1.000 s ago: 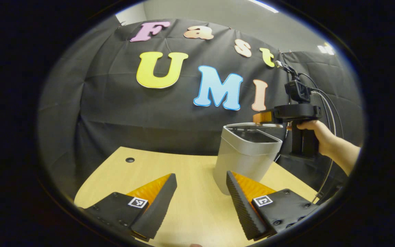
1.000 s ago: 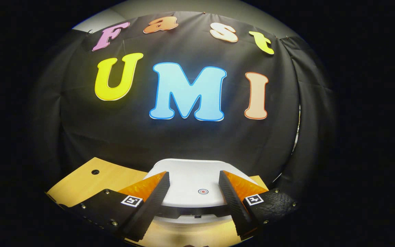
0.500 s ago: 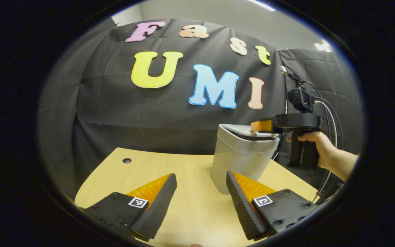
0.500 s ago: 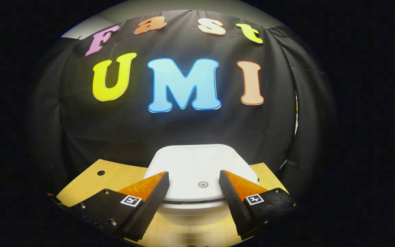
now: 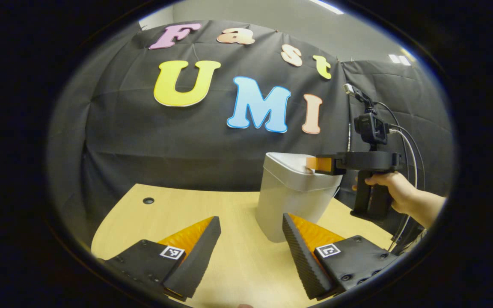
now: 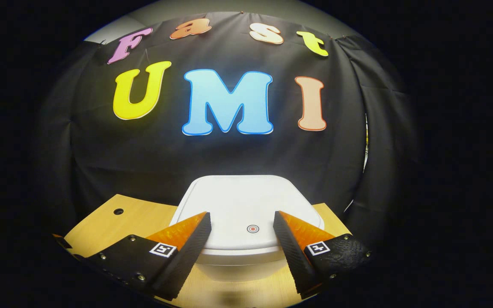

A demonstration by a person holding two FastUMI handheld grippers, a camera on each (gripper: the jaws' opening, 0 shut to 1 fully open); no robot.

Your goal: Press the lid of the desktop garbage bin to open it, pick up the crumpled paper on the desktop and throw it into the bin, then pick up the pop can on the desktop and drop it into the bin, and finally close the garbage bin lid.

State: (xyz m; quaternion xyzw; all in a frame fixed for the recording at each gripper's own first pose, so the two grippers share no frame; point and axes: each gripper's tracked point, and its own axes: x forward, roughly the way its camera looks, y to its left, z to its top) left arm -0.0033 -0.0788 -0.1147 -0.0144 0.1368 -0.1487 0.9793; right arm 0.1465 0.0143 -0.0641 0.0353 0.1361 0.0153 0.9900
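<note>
**Left gripper view and right gripper view: bin lid down, both grippers empty**

Left gripper view: one pale grey plastic desktop garbage bin (image 5: 291, 196) stands on one light wooden desktop (image 5: 238, 252), towards its far right part. One white flat lid (image 5: 289, 164) sits down on the bin's rim. Two grippers are counted. The left gripper (image 5: 250, 239) hangs low over the near desktop with its fingers spread wide, nothing between them, touching nothing. The right gripper (image 5: 315, 163), held by one bare hand (image 5: 390, 188) at the pistol-style handle, reaches level over the bin from the right; its fingertips lie at the lid's near right edge. Contact with the lid cannot be confirmed from this angle. One small dark round hole (image 5: 148, 200) is noted in the desktop at far left.

Right gripper view: the same lid (image 6: 246, 205) appears just ahead of and below the right gripper (image 6: 240, 231), closed flush on the bin body (image 6: 242, 267). One small red ring mark (image 6: 252, 229) sits on the lid near its front edge, between the two fingers. The fingers stand well apart, gripping nothing; whether their undersides rest on the lid cannot be told. The desktop (image 6: 135, 218) shows on both sides of the bin, with the hole (image 6: 118, 211) at left.

Contents: the bin's interior is hidden by the closed lid.
</note>
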